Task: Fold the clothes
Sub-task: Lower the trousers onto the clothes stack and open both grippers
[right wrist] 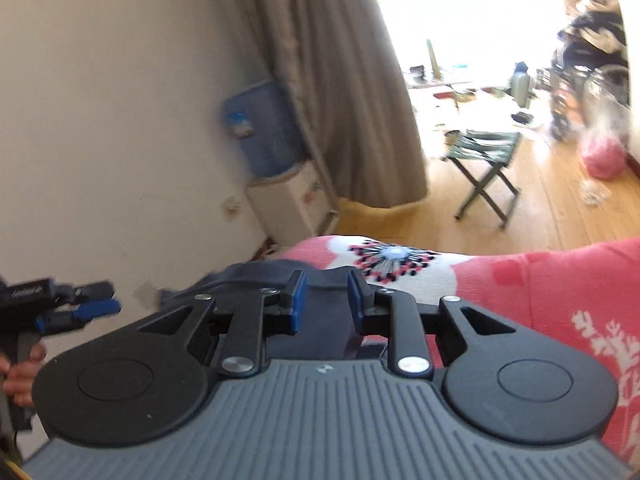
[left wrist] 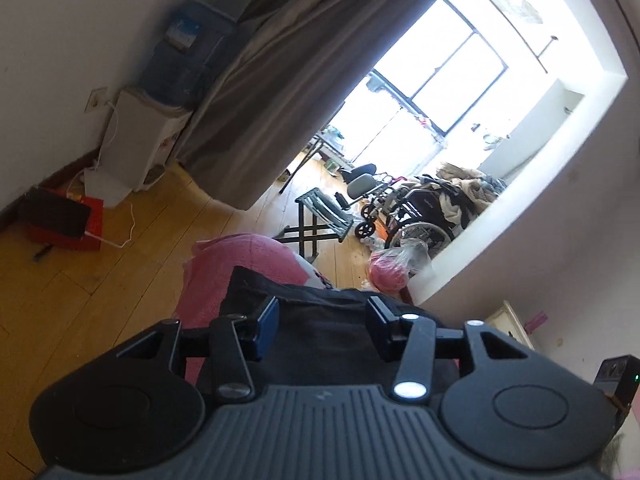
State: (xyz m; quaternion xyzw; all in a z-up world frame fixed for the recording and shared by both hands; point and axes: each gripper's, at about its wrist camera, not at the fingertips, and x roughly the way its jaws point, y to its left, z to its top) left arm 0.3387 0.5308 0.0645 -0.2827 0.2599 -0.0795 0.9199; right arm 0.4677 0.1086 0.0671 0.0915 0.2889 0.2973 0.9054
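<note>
The dark navy cloth garment [right wrist: 320,312] is lying on a pink fleece blanket with white and dark flower patterns [right wrist: 560,280], which is covering what looks like a bed or a cushion; which of the two I cannot tell. In both wrist views it is looking bunched and uneven, with no neat fold showing, so my judgement is that the folding is hardly begun and nearly all of it is left.

The right tongs [right wrist: 323,304] are standing only narrowly parted, with a strip of the dark cloth running between the blue pads; whether the pads are pressing on it I cannot tell. The left tongs [left wrist: 324,326] are standing spread, hovering over the same cloth with their pads apart from it. In the right view the left tongs are showing at the far left, gripped by a person's hand [right wrist: 20,368], close to the pale wall [right wrist: 100,120].

The blanket's far edge is dropping off toward the yellow wooden floor [right wrist: 540,208]. That way there is open room before the folding stool with a green seat [right wrist: 486,148] and the grey curtain [right wrist: 340,80].
</note>
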